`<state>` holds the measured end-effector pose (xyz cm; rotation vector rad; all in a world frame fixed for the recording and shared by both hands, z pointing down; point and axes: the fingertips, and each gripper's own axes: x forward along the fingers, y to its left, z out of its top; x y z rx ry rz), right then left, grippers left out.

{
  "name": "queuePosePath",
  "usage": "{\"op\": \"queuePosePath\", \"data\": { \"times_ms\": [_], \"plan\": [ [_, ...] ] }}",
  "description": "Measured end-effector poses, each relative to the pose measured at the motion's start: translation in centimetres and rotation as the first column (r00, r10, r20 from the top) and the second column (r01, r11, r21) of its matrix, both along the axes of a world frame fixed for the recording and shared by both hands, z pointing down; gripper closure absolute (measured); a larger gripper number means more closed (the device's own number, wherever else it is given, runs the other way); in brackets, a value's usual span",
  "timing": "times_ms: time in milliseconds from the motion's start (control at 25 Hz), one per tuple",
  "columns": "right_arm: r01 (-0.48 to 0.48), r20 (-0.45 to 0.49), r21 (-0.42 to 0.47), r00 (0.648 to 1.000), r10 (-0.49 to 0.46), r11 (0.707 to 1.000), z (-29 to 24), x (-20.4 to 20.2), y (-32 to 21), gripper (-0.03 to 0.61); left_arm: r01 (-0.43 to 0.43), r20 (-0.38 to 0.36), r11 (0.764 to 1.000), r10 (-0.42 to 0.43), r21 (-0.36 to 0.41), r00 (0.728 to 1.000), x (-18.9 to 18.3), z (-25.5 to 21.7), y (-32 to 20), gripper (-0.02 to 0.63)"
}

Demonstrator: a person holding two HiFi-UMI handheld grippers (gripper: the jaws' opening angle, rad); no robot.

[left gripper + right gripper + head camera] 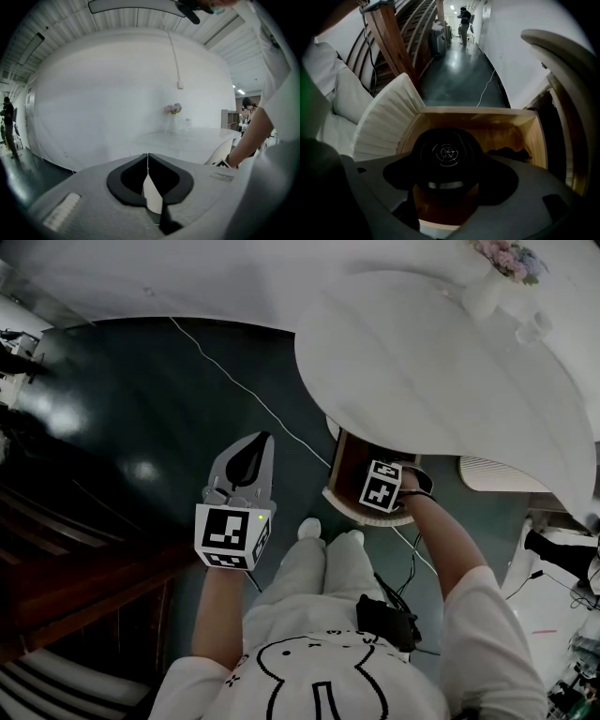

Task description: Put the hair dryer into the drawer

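The hair dryer [446, 153] shows end-on in the right gripper view: a round black head with a ringed grille and a thin silver band below it. It sits between the jaws of the right tool [448, 174], whose dark pads close on it from both sides. It is held over the open wooden drawer [525, 136], which stands pulled out under the white round counter [422, 362]. Its handle and any cord are out of sight, and whether it touches the drawer bottom cannot be told. A dark shape [508, 152] lying in the drawer is too dim to name. In the head view the marker cube and the hand cover the dryer. The left tool [148, 160] is held up apart from the drawer, jaws pressed together on nothing
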<state>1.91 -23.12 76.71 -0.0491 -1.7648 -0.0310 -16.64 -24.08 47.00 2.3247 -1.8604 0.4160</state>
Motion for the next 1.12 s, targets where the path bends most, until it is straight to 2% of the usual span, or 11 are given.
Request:
{"op": "queuePosePath", "data": {
  "times_ms": [200, 360, 720, 920, 1040, 1120],
  "plan": [
    [-0.007, -0.025, -0.006, 1.000, 0.007, 1.000, 2.2, -0.4, -0.1, 0.227, -0.003, 0.017, 1.000, 0.003, -0.010, 1.000, -0.7, 1.0, -0.6, 0.597],
    [0.008, -0.056, 0.026, 0.998, -0.006, 1.000, 3.6, -0.7, -0.4, 0.228, -0.006, 0.027, 1.000, 0.007, -0.018, 1.000, -1.2, 1.8, -1.2, 0.597],
    [0.020, -0.005, 0.012, 1.000, -0.020, 1.000, 4.6, -2.4, 0.0, 0.227, -0.031, 0.029, 0.999, 0.031, -0.028, 0.999, -1.5, 3.0, -2.1, 0.597],
    [0.113, -0.029, 0.025, 0.993, -0.112, 0.993, 5.8, -2.0, 0.4, 0.225, -0.029, 0.039, 0.999, 0.030, -0.032, 0.999, -1.9, 3.5, -2.0, 0.597],
    [0.193, -0.085, 0.055, 0.979, -0.188, 0.980, 7.0, -1.1, 0.8, 0.225, -0.028, 0.048, 0.999, 0.029, -0.035, 0.998, -2.3, 3.8, -1.7, 0.597],
    [0.212, -0.117, 0.055, 0.972, -0.205, 0.976, 7.6, -0.5, 1.0, 0.225, -0.028, 0.053, 0.999, 0.030, -0.036, 0.998, -2.5, 3.8, -1.6, 0.597]
  ]
}}
